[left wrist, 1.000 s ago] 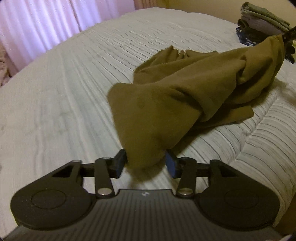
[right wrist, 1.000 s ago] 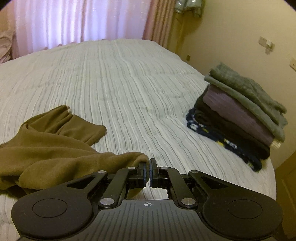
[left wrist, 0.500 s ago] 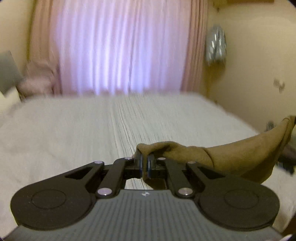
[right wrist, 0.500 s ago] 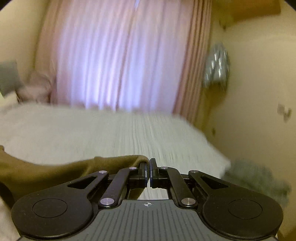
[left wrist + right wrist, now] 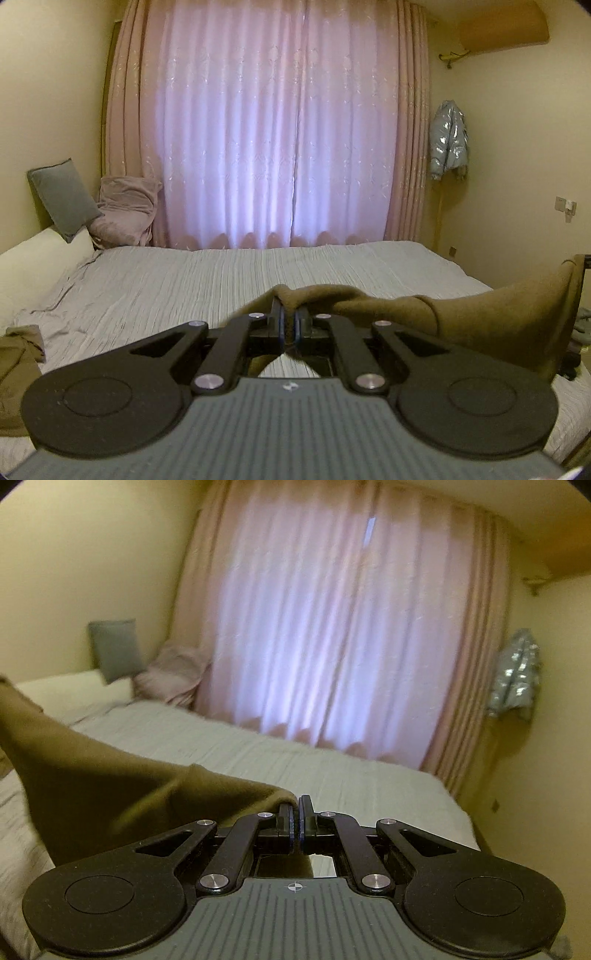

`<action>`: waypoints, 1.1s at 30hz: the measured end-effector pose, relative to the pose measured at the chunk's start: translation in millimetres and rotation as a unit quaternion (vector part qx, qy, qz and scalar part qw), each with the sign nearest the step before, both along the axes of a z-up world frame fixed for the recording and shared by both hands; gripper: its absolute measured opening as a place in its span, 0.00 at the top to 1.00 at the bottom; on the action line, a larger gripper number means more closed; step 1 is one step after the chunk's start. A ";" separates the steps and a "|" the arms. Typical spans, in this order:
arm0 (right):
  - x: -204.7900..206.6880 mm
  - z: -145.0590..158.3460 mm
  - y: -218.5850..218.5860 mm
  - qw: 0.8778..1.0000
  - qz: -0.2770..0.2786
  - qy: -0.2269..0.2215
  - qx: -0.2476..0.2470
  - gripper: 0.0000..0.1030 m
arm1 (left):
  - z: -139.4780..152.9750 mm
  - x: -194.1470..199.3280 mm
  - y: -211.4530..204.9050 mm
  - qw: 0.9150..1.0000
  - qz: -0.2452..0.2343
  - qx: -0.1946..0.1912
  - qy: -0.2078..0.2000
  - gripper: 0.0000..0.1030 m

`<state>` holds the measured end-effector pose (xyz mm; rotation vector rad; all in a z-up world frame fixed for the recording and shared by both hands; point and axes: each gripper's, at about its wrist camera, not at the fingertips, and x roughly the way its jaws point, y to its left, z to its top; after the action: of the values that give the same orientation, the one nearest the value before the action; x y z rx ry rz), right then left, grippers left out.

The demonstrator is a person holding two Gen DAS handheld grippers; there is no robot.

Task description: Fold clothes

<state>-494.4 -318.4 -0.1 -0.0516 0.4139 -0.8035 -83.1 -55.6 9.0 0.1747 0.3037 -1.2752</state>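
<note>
Both claws, left claw (image 5: 290, 325) and right claw (image 5: 296, 818), clamp the olive garment (image 5: 498, 317) stretched between them; only the left view shows its hanging end.

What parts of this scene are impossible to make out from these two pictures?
- Brown garment: its lower part and overall shape, hidden behind the left gripper body in the left view and cut by the left edge in the right view.
- Right gripper: only a sliver shows at the left view's right edge.
- Silver jacket: blurred in the right view.
- Wall fitting: too small to identify.
</note>
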 end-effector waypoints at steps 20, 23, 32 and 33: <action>148.1 -242.8 -226.6 0.934 -0.201 0.103 0.276 0.53 | -251.2 150.8 -260.0 0.954 0.023 0.264 0.142 0.74; 104.3 -267.0 -188.6 0.898 -0.257 0.064 0.351 0.53 | -279.1 151.6 -213.1 0.935 0.026 0.293 0.197 0.74; 13.9 -318.0 -48.1 0.739 -0.398 -0.090 0.536 0.53 | -332.8 116.6 -110.2 0.867 0.033 0.345 0.357 0.72; 9.7 -321.2 -39.1 0.726 -0.407 -0.106 0.544 0.53 | -331.2 112.8 -105.7 0.866 0.032 0.343 0.361 0.72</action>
<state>-484.7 -357.5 -321.3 1.4176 0.6478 -1.2934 29.6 -161.3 -322.1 0.2813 1.4073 -1.0756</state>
